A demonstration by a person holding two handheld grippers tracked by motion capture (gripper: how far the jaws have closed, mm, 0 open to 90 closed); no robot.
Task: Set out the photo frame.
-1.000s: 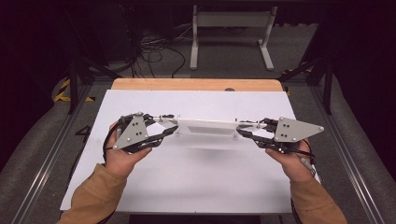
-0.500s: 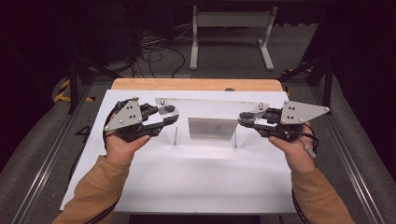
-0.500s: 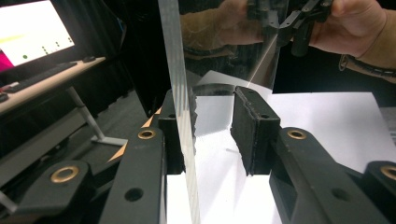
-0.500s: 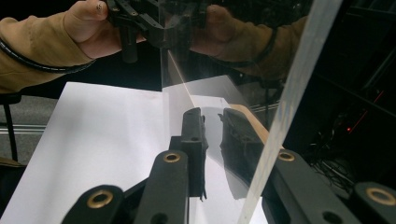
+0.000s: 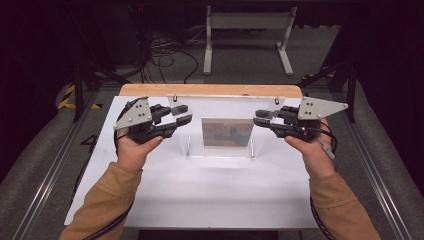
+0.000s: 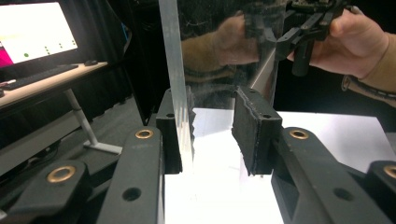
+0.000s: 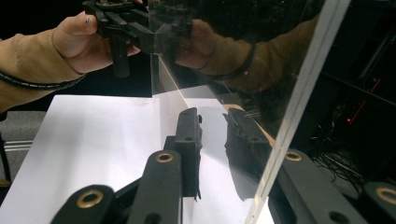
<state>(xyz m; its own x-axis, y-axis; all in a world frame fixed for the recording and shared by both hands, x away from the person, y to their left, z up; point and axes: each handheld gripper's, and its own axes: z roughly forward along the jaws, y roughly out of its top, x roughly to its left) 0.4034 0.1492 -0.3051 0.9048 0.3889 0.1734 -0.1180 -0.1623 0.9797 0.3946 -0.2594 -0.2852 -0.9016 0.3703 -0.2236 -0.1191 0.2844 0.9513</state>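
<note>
A clear panel [image 5: 225, 131] stands upright mid-table between the left gripper [image 5: 181, 114] and right gripper [image 5: 260, 118] — each straddles a side edge to steady it, the right jaws just widening, neither visibly clamping.

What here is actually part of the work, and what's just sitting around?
In the job: clear panel; left gripper; right gripper, whose jaws have just been opening with the panel's edge between them; white table.
Lying about: white stand; floor cables; monitor; keyboard.
</note>
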